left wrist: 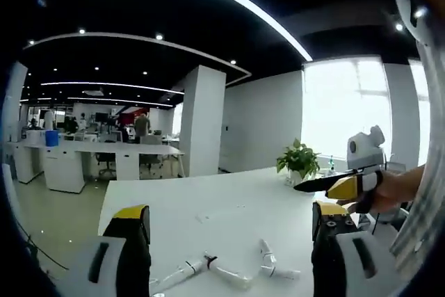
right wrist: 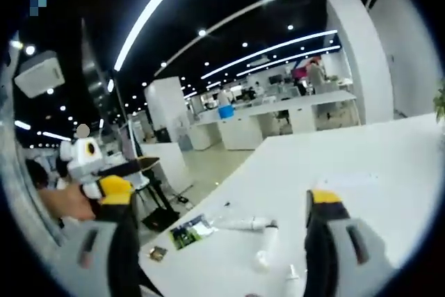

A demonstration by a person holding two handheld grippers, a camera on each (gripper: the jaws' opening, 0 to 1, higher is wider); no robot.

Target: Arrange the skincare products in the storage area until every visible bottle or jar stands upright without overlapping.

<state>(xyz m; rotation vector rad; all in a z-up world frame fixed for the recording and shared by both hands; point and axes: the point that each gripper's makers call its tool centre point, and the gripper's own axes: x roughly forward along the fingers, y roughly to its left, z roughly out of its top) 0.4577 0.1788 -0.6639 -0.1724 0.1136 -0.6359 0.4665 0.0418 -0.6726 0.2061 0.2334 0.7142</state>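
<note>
Several white skincare tubes lay flat on the white table, scattered near its edge, some touching end to end, none standing upright

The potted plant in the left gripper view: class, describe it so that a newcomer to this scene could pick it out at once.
Start at the long white table and follow it to its far edge, below the bright window. There stands the potted plant, leafy green in a pale pot. It is the one green, upright thing on the table; the white skincare tubes lie flat at the near end.
</note>
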